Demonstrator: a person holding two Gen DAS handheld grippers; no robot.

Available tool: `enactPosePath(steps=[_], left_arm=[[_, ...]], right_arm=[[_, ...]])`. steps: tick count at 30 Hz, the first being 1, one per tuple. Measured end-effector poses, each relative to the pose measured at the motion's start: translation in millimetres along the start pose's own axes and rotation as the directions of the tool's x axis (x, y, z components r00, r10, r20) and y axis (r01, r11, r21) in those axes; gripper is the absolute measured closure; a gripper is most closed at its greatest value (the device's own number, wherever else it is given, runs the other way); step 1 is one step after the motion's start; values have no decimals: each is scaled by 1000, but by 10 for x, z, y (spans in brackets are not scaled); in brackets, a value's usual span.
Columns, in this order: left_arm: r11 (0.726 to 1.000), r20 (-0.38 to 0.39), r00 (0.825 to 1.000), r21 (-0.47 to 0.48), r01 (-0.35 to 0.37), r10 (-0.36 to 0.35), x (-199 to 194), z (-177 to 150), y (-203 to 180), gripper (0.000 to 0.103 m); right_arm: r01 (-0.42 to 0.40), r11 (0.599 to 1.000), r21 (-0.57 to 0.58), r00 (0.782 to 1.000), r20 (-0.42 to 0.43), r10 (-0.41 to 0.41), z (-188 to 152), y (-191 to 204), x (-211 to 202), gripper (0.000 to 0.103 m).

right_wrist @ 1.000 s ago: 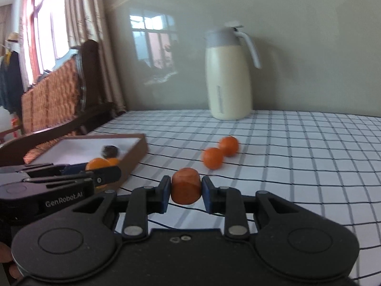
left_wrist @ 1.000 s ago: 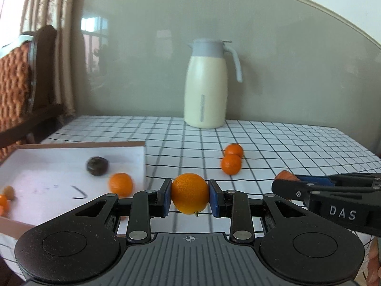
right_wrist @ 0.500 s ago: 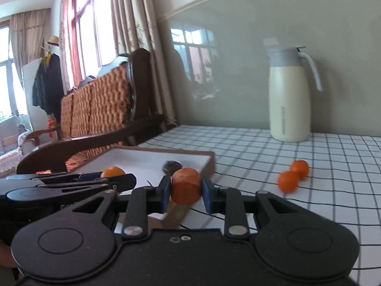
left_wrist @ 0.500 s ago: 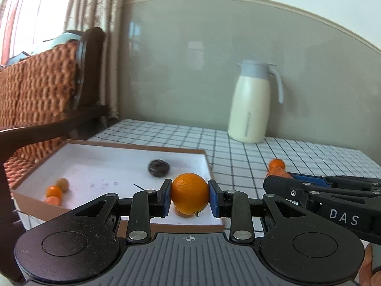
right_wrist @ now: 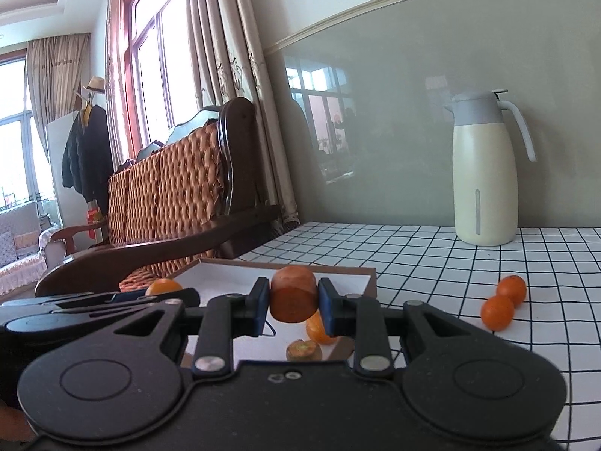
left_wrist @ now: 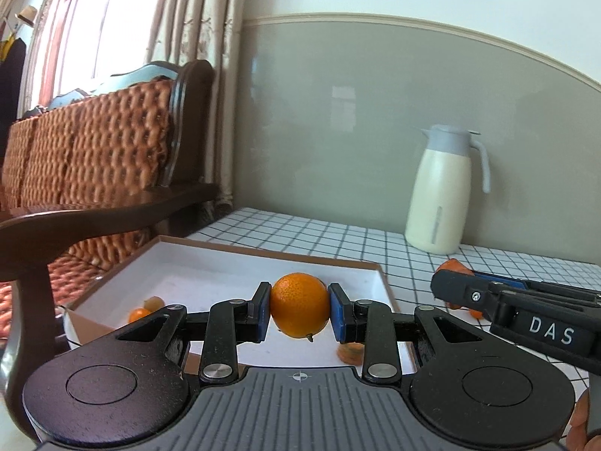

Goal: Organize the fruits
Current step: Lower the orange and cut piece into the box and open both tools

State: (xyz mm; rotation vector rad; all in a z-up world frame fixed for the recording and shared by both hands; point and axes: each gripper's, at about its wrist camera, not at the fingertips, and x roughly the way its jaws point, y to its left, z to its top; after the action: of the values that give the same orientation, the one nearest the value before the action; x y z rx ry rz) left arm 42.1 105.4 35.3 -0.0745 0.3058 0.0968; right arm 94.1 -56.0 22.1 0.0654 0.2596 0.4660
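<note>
**Both tools loaded, hovering at the tray**

We hold 2 pieces at once. Our left tool [left_wrist: 299, 305] is clamped on a round orange [left_wrist: 299, 304], its pads pressing both sides, and it hangs above the white tray [left_wrist: 210, 263]. Our right tool [right_wrist: 293, 300] is clamped on a cut orange chunk [right_wrist: 293, 297] at the tray's near right edge. We judge this the carry-to-tray step. Next, we need each tool over bare tray floor, lowered, then spread apart. 2 small oranges [right_wrist: 505, 300] wait on the checked desk [right_wrist: 450, 263] to the right. The tools' bodies hide the tray's near part, so we cannot count the fruit already inside.
</note>
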Motion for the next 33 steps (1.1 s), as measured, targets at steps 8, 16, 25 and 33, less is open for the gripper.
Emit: enactPosePath(steps=[8,16,25,33], left_arm=[[998,3,998,-26,-59,59,46,33,250,71],[992,3,993,-37,-117,117,123,93,492,71],[986,-25,987,-50,-157,156,306,130,720,71],[982,-60,982,-48,-185,182,507,122,829,70]], right_arm=[[0,1000,15,1000,31,-1,42,68,121,84],[6,999,36,999,34,-8,54,109,303,84],[20,998,58,999,27,-22,58,110,463,84],[32,997,66,999,-3,-32,26,104,656,84]])
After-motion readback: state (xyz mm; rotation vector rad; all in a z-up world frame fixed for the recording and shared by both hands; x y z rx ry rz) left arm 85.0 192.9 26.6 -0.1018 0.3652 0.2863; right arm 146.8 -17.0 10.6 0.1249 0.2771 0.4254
